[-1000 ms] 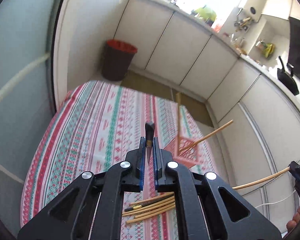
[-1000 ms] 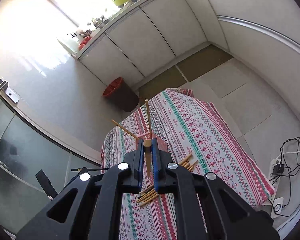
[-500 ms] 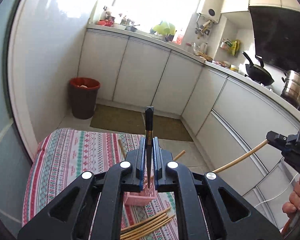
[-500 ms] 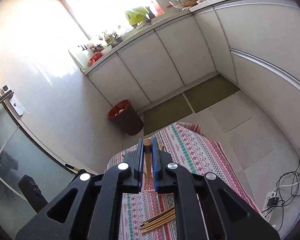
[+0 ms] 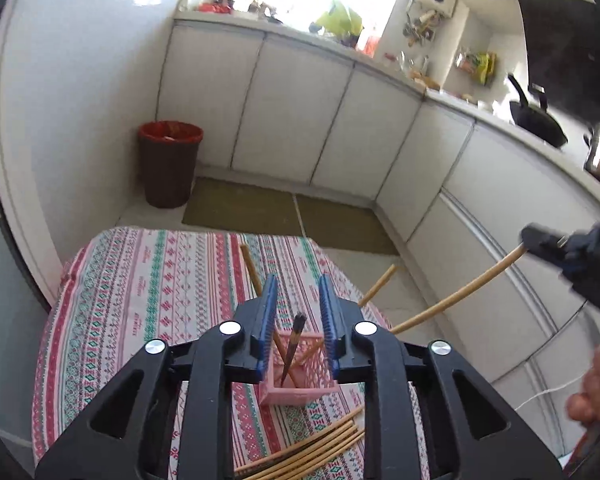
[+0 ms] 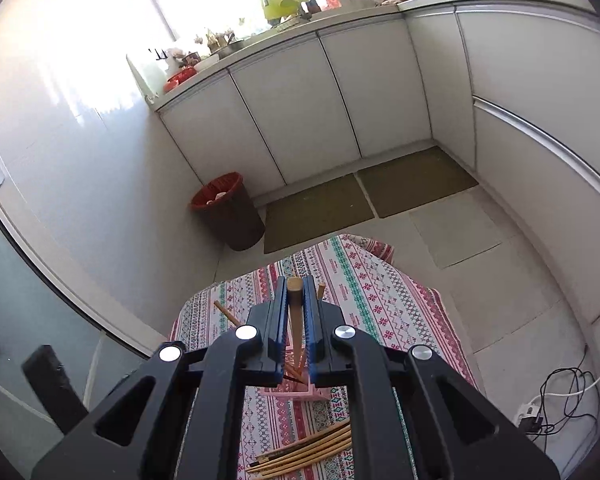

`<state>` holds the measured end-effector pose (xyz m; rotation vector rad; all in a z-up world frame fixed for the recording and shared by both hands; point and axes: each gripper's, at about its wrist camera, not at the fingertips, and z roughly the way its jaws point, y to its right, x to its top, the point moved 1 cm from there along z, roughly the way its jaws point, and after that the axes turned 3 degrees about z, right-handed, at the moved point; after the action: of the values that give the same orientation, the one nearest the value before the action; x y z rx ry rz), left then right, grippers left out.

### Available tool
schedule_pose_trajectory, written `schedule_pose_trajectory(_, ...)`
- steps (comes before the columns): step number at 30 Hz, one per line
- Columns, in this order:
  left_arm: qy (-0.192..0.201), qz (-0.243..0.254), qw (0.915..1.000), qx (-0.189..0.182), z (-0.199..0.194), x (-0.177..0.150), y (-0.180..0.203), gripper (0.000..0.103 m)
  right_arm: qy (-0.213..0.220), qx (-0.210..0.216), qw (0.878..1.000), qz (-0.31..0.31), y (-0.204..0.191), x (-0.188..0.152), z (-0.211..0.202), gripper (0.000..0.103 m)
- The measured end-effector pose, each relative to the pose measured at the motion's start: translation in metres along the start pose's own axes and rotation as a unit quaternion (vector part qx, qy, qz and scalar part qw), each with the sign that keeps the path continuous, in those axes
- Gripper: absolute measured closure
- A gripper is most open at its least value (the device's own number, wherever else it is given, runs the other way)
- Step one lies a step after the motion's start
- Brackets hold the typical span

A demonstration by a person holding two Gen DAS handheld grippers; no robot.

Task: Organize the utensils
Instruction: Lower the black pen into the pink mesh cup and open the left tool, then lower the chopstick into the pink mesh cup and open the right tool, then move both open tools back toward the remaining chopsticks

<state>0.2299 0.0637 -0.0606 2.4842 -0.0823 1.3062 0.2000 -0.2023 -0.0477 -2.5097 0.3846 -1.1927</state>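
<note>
My left gripper [image 5: 298,292] is open and empty above a pink basket [image 5: 300,378] on the striped tablecloth. A dark-tipped chopstick [image 5: 294,346] stands in the basket with two light wooden ones [image 5: 250,266]. My right gripper [image 6: 296,294] is shut on a light wooden chopstick [image 6: 295,320], whose lower end reaches down toward the basket [image 6: 296,391]. It shows in the left wrist view [image 5: 460,294] held by the right gripper [image 5: 540,242]. Several loose chopsticks [image 5: 312,450] lie near the basket, also in the right wrist view [image 6: 304,450].
The small table [image 5: 140,300] carries a red, green and white patterned cloth. A brown bin with a red rim [image 5: 168,164] stands on the floor beyond it. White kitchen cabinets [image 5: 300,120] line the walls. Cables and a socket [image 6: 540,412] lie on the floor right.
My left gripper has opened and let go of the dark-tipped chopstick, which now stands in the pink basket. My right gripper has brought its chopstick over the basket.
</note>
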Motion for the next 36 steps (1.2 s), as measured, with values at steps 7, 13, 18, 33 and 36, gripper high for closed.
schedule_pose_trajectory(7,0.001,-0.035,0.9993,0.015,-0.011,0.003,-0.024,0.063,-0.021,-0.018,0.999,-0.021,-0.016,-0.01,0.043,0.094)
schedule_pose_trajectory(13,0.0,-0.038,0.9992,0.01,-0.016,0.005,-0.028,0.061,-0.041,-0.027,0.998,-0.028,-0.027,-0.021,0.061,0.091)
schedule_pose_trajectory(18,-0.006,-0.037,0.9992,0.013,-0.019,0.002,-0.026,0.054,-0.027,-0.037,0.998,-0.046,-0.031,-0.028,0.046,0.087)
schedule_pose_trajectory(33,-0.069,0.041,0.9967,0.01,-0.014,-0.034,0.001,0.008,-0.032,-0.059,0.997,0.036,0.049,-0.084,0.017,0.011)
schedule_pose_trajectory(36,-0.105,0.062,0.9925,0.008,-0.003,-0.045,0.008,0.007,-0.035,-0.089,0.994,0.049,0.075,-0.101,0.016,0.007)
